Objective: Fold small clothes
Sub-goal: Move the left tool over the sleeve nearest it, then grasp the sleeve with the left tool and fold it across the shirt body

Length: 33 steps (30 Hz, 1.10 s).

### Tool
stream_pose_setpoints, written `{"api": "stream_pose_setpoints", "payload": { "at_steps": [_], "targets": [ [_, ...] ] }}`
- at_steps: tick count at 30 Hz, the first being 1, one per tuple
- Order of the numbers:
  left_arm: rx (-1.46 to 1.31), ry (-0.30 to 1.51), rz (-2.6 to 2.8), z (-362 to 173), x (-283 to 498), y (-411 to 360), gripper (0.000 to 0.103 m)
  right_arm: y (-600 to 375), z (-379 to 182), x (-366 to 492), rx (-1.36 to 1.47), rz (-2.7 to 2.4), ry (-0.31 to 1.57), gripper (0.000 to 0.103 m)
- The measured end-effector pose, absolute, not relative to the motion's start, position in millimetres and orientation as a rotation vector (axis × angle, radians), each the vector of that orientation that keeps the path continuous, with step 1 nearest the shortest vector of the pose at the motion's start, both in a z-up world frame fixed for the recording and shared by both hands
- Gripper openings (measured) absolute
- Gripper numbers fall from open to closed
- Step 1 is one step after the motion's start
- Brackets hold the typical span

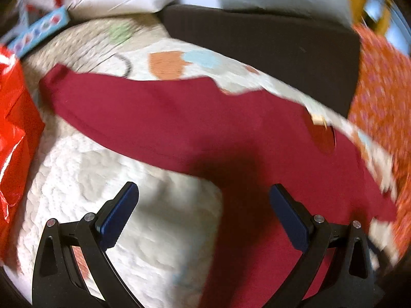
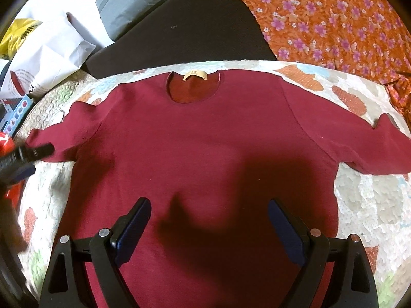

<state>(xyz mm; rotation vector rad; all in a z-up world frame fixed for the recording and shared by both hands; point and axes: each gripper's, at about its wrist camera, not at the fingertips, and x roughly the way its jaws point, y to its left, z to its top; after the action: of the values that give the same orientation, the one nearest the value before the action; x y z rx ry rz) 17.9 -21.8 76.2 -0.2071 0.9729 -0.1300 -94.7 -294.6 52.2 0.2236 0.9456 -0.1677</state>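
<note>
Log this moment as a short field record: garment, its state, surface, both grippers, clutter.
garment: maroon shirt, long sleeves, tan neck label
state: spread flat, unfolded, sleeves out to both sides
surface: patterned quilt
left gripper: open, holding nothing, by the shirt's left sleeve
right gripper: open, holding nothing, above the shirt's lower body
clutter: red plastic bag, orange floral cloth, white bag

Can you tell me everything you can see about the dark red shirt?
The dark red shirt looks like soft knit cloth. It lies spread flat, front up, on a patterned quilt, both sleeves stretched out sideways. Its round neck faces away from the camera, with a small tan label inside. It is not folded yet. The left gripper is at the tip of one sleeve; whether it touches is unclear. The right gripper hovers open over the body.
</note>
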Motion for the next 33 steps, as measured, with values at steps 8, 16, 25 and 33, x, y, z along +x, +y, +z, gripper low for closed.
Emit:
{"api": "stream_pose_setpoints", "payload": {
  "at_steps": [8, 16, 25, 33],
  "targets": [
    [-0.607, 0.974, 0.108, 55.8, 78.3, 91.2, 0.098, -296.7, 45.2, -89.7, 0.255, -0.135, 0.976, 0.091],
    [-0.781, 0.887, 0.15, 31.9, 108.2, 137.0, 0.076, -300.7, 34.9, -84.0, 0.264, -0.134, 1.007, 0.091],
    [-0.687, 0.777, -0.044, 83.7, 97.9, 102.8, 0.01, -311.4, 43.2, -93.8, 0.308, -0.129, 0.986, 0.091],
    [-0.455, 0.738, -0.639, 163.7, 35.9, -85.2, 0.01, -346.2, 62.5, -115.2, 0.398, -0.173, 0.922, 0.091]
  ]
}}
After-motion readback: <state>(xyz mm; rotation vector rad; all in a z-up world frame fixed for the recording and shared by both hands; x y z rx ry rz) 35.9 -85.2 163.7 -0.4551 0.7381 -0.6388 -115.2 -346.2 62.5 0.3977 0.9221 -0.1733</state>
